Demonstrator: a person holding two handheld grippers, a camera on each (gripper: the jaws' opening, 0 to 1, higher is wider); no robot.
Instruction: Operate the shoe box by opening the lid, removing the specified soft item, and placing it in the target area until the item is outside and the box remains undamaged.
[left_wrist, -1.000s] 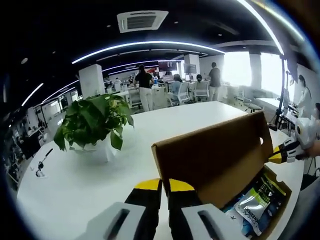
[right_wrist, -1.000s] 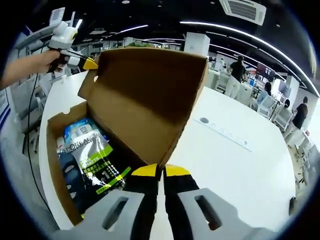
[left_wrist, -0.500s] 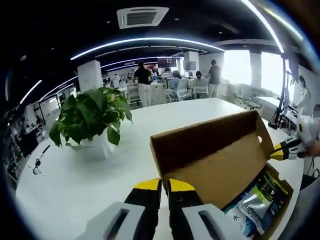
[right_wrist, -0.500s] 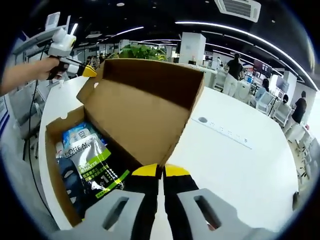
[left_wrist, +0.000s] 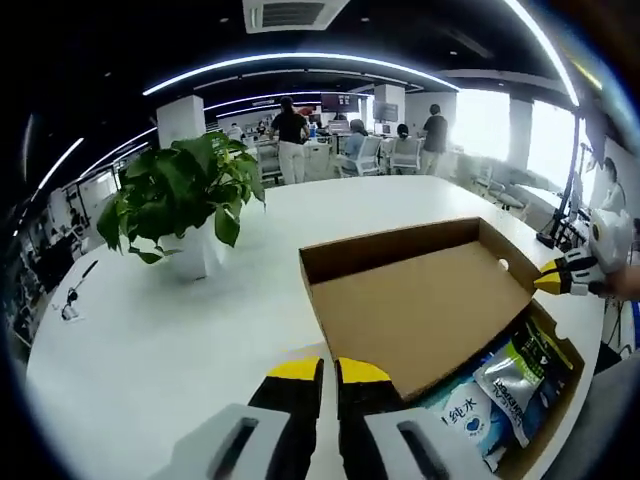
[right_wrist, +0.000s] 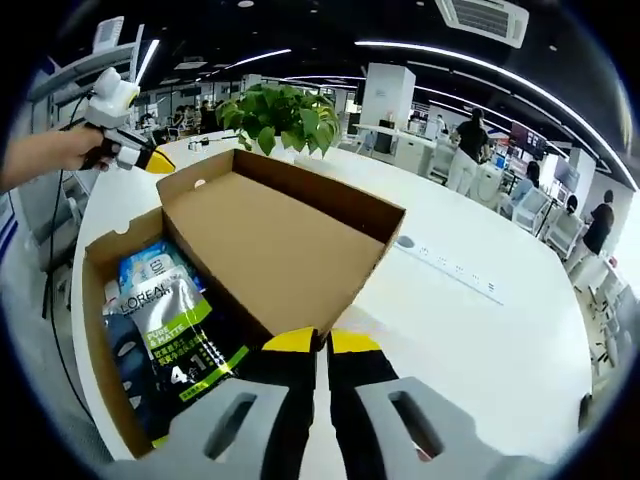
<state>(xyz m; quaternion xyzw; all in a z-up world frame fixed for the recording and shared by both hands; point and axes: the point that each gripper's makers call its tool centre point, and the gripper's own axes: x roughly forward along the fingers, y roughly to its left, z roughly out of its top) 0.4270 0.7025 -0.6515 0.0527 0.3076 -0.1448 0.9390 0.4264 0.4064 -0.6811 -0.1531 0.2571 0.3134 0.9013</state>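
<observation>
A brown cardboard shoe box lies on the white table, its lid swung wide open and nearly flat. Inside lies a soft black-and-green pouch beside a blue-and-white pack. My left gripper is shut at one lid corner, which reaches right up to its tips. My right gripper is shut at the opposite lid corner. Whether cardboard sits between either pair of tips is hard to make out.
A potted green plant stands on the table beyond the lid. A flat white strip lies on the tabletop to the right. A small dark object rests near the table's left edge. People and office chairs are far behind.
The lid has swung down from steeply raised to nearly flat, with both grippers following its corners. The plant now shows fully beyond it in the right gripper view.
</observation>
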